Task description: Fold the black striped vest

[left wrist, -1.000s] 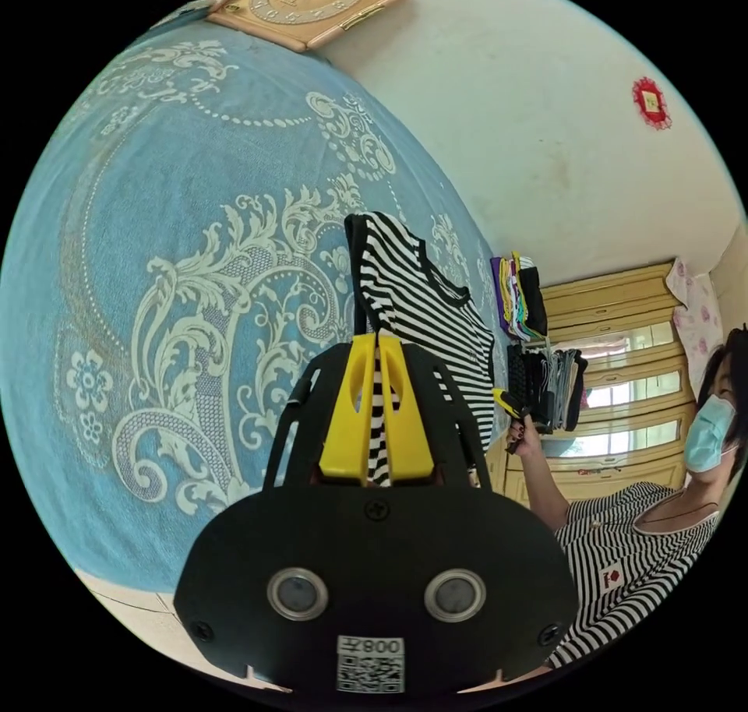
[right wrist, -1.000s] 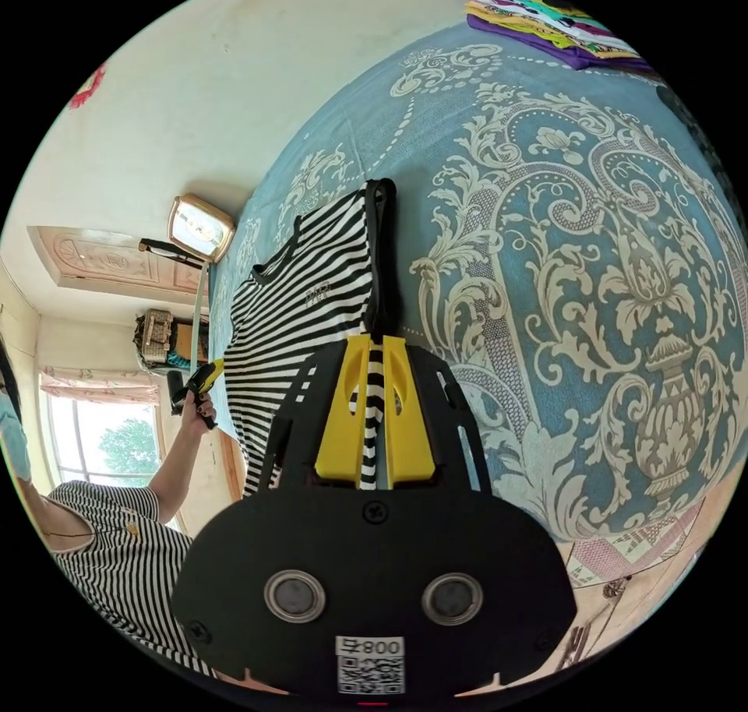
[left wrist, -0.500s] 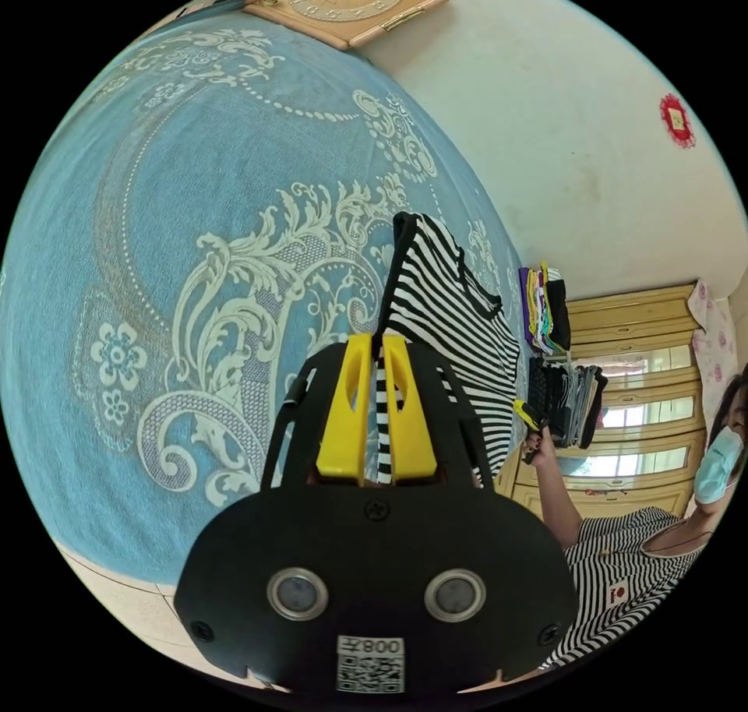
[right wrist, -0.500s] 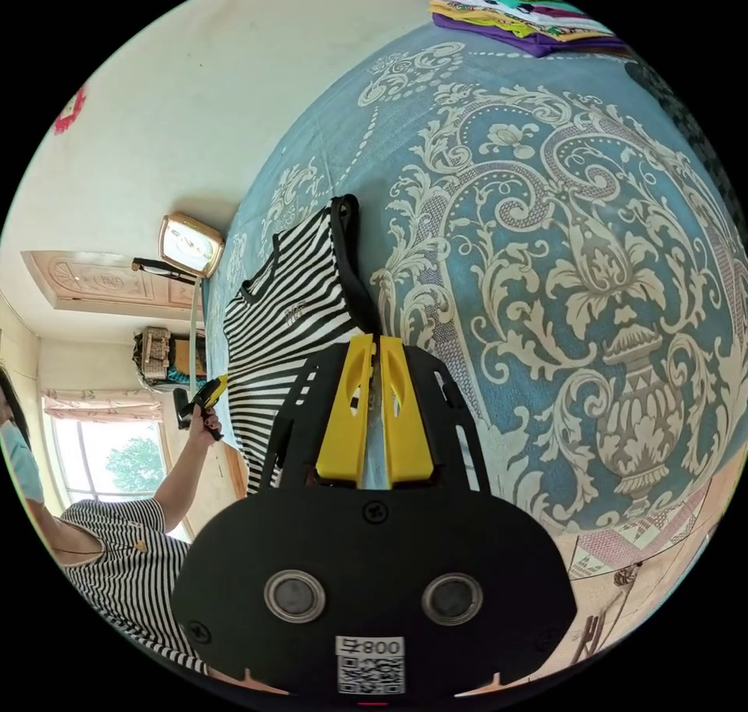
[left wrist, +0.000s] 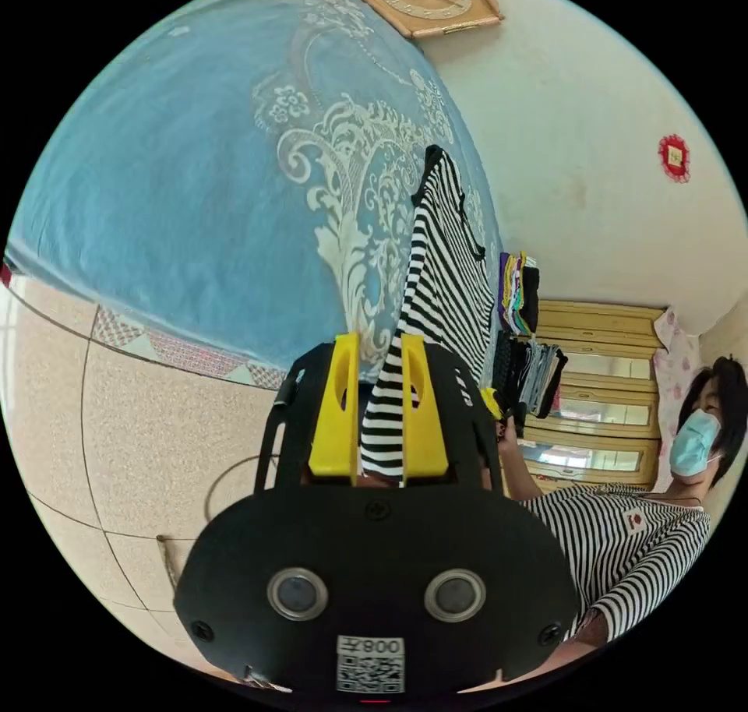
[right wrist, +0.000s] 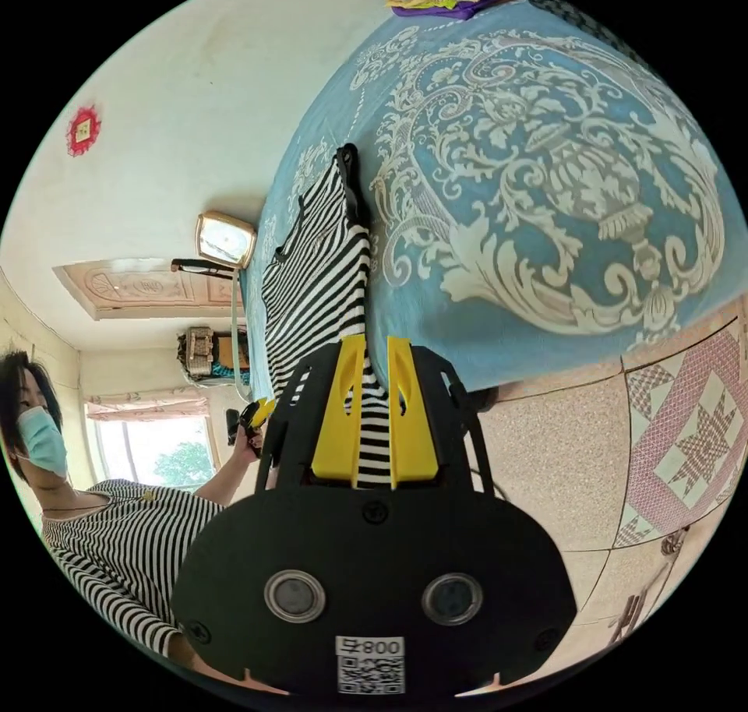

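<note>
A: Both tongs — left gripper [left wrist: 373,420], right gripper [right wrist: 374,416] — jaws parted w/ black striped vest [left wrist: 444,276] between; I can't tell if they're pinching.
B: Vest drapes off blue bedspread [right wrist: 545,159]; its hem's hidden.

The black striped vest [left wrist: 440,276] looks like thin, soft knit cloth, matt, with a solid black binding at the edges. The bedspread [left wrist: 195,167] under it is a woven blue fabric with a raised cream pattern, kinda towel-like. Each hand-held gripper [right wrist: 374,408] has smooth yellow plastic jaws on a matt black body. The floor [right wrist: 561,463] is speckled, slightly glossy tile.
</note>
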{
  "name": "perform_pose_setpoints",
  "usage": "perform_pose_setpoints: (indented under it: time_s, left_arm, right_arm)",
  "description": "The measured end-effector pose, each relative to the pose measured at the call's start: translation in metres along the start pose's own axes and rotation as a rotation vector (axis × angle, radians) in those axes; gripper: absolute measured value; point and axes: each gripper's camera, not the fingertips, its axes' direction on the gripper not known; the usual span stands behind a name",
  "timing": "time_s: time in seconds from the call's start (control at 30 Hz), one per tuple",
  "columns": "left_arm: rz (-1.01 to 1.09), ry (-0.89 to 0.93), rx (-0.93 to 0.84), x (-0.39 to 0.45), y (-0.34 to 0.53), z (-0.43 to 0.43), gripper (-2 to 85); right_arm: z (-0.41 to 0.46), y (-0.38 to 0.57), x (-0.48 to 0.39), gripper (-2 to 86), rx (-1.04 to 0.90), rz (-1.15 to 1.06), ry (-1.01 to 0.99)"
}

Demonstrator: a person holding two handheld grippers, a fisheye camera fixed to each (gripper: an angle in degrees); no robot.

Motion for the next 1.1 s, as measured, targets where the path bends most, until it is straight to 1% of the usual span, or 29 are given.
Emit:
perform_pose_setpoints:
  time_s: [0.07, 0.17, 0.3, 0.4, 0.47, 0.57, 0.7, 0.9, 0.97, 1.1]
  left_arm:
    - [-0.066, 0.155, -0.015, -0.031, 0.011, 0.012, 9.3]
    - [-0.066, 0.174, -0.056, -0.051, 0.018, 0.028, 10.2]
    - [-0.054, 0.233, -0.143, -0.066, 0.018, 0.056, 10.4]
    - [-0.048, 0.264, -0.195, -0.076, 0.015, 0.077, 8.5]
    - [-0.035, 0.298, -0.209, -0.08, 0.014, 0.087, 4.7]
    - [-0.021, 0.288, -0.218, -0.086, 0.012, 0.091, 2.6]
    - [-0.017, 0.253, -0.202, -0.097, 0.01, 0.087, 1.9]
    - [-0.019, 0.18, -0.148, -0.117, 0.009, 0.083, 1.8]
    - [-0.029, 0.165, -0.135, -0.126, 0.01, 0.088, 2.2]
    - [-0.031, 0.212, -0.128, -0.139, 0.012, 0.1, 4.3]
  right_arm:
    - [0.006, 0.007, 0.014, 6.4, -0.022, 0.017, -0.04]
    - [0.017, 0.015, 0.041, 7.5, -0.063, 0.063, -0.127]
    - [0.033, 0.02, 0.074, 8.0, -0.112, 0.1, -0.18]
    - [0.047, 0.021, 0.096, 8.0, -0.134, 0.13, -0.227]
    - [0.057, 0.021, 0.108, 7.8, -0.157, 0.147, -0.235]
    - [0.073, 0.02, 0.123, 5.2, -0.205, 0.159, -0.276]
    - [0.083, 0.014, 0.139, 1.7, -0.221, 0.155, -0.327]
    - [0.059, 0.01, 0.16, 0.8, -0.109, 0.15, -0.265]
    - [0.057, 0.01, 0.168, 0.9, -0.103, 0.159, -0.253]
    - [0.069, 0.009, 0.181, 1.9, -0.122, 0.164, -0.324]
